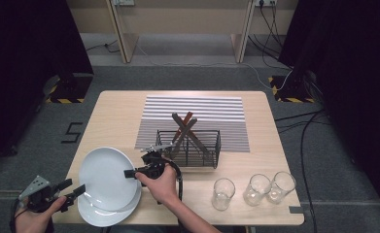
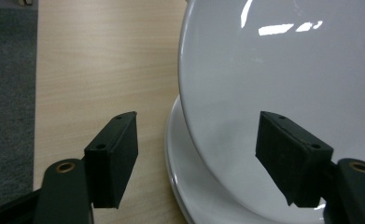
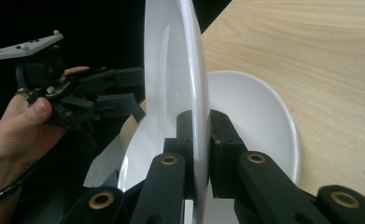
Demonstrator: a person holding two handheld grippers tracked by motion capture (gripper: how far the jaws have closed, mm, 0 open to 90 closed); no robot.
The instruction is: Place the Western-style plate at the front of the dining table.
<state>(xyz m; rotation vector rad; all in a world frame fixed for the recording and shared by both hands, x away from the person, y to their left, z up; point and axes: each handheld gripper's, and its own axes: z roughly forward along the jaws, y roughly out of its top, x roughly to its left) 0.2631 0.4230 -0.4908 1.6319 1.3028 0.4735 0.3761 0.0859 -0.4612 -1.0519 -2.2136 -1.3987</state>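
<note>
— Dark curtains closed off both sides of the room, and between them stood our pale wooden table [image 1: 110, 111] with a grey-and-white striped mat [image 1: 197, 107] laid across its far half.

— And on the near edge of that mat we had the black wire rack [image 1: 190, 148], with crossed wooden slats poking out of it. The work was nearer us, though, at the front left corner.

— Yes. We held the upper round white glazed plate [image 1: 105, 177] tilted up off the lower white plate [image 1: 111, 215], which lay flat on the table beneath it. Three clear drinking glasses [image 1: 253, 188] stood well apart to the right.

— Our right gripper [image 1: 131, 173] had its jaws clamped on the lifted plate's rim; the right gripper view showed the pads pinching it from both faces, edge on.

— And our left gripper [image 1: 73, 191] waited just beside the plates' left edge, jaws apart, closed on nothing.

— Our worry, I'd judge, was the grip. Glazed china pinched at one point of the rim could pivot or slide out, and the plate would drop onto the one below and chip both.

— Also the rack was close. Had we swung wide, the plate's edge might have struck the wire or the slats.
</note>
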